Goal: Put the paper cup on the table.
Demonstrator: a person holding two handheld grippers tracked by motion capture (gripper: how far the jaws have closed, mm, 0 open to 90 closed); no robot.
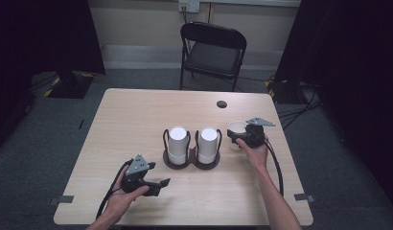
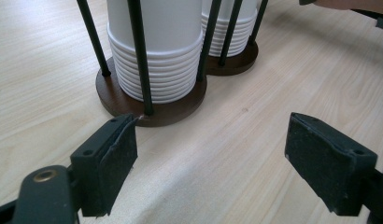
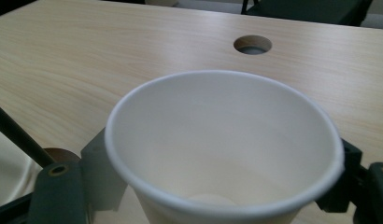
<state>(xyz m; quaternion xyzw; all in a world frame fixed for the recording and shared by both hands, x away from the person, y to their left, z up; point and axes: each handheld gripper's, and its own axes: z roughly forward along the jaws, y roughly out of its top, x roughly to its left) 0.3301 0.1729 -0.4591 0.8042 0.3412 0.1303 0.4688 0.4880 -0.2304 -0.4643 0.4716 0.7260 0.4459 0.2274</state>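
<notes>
A dark round-based wire holder (image 1: 192, 164) stands mid-table with two stacks of white cups, one on the left (image 1: 178, 141) and one on the right (image 1: 208, 143). My left gripper (image 1: 162, 184) lies low in front of the holder's left side, open and holding nothing. Seen from the left gripper view, its jaws (image 2: 210, 158) stand wide apart just short of the holder's base (image 2: 119, 95) and the nearer cup stack (image 2: 157, 46). To the right of the holder, my right gripper (image 1: 239, 137) is shut on a single white paper cup (image 1: 236, 127), which is upright and empty (image 3: 217, 140).
A round cable hole (image 1: 222, 104) is in the tabletop behind the single cup. A black folding chair (image 1: 211, 52) stands beyond the far edge. The table's left half and front strip are bare wood (image 1: 122, 124).
</notes>
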